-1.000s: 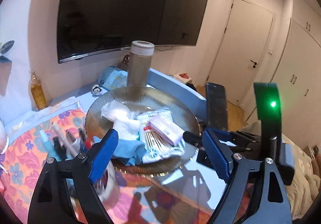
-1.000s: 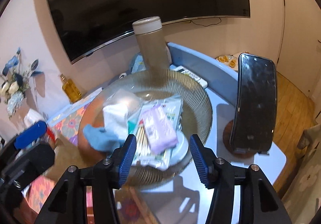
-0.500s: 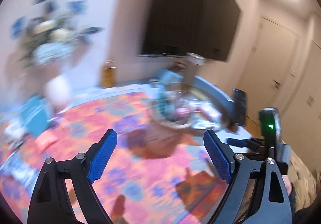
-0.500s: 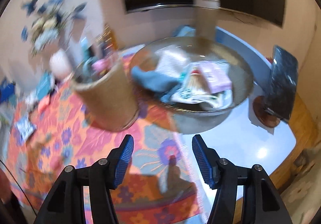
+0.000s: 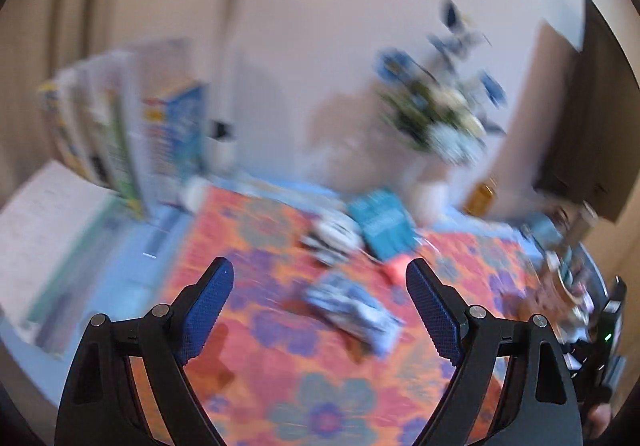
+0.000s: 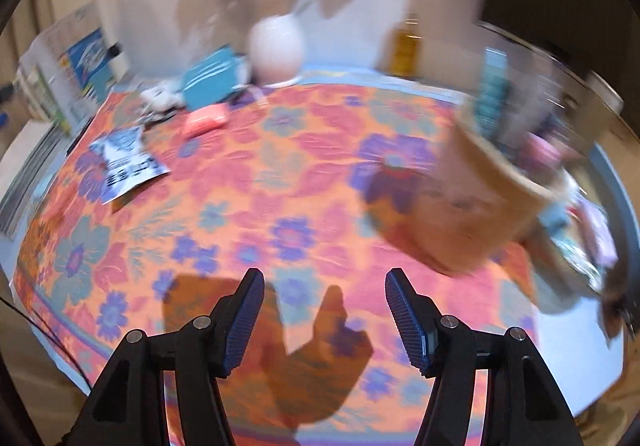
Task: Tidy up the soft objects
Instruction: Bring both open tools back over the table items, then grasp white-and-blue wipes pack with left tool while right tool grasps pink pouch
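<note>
Both views are motion-blurred. My left gripper (image 5: 320,286) is open and empty above the flowered tablecloth (image 5: 280,346). Just beyond its fingertips lies a blue-and-white soft packet (image 5: 352,310); farther back are a pink packet (image 5: 396,268) and a teal packet (image 5: 382,224). My right gripper (image 6: 324,310) hangs over the flowered tablecloth (image 6: 280,174), its jaws opening with nothing between them. The blue-and-white packet (image 6: 124,162), pink packet (image 6: 204,122) and teal packet (image 6: 212,80) lie at the far left. The bowl of soft items (image 6: 588,246) shows at the right edge.
A tan woven holder (image 6: 480,206) with tubes stands right of my right gripper. A white vase (image 6: 276,50) of flowers and an amber bottle (image 6: 406,42) stand against the back wall. Upright books (image 5: 120,126) and a lamp pole (image 5: 228,46) line the far left.
Both grippers have swung left, away from the glass bowl, and now face the cloth's left part with the loose packets. The right jaws stand wider than before.
</note>
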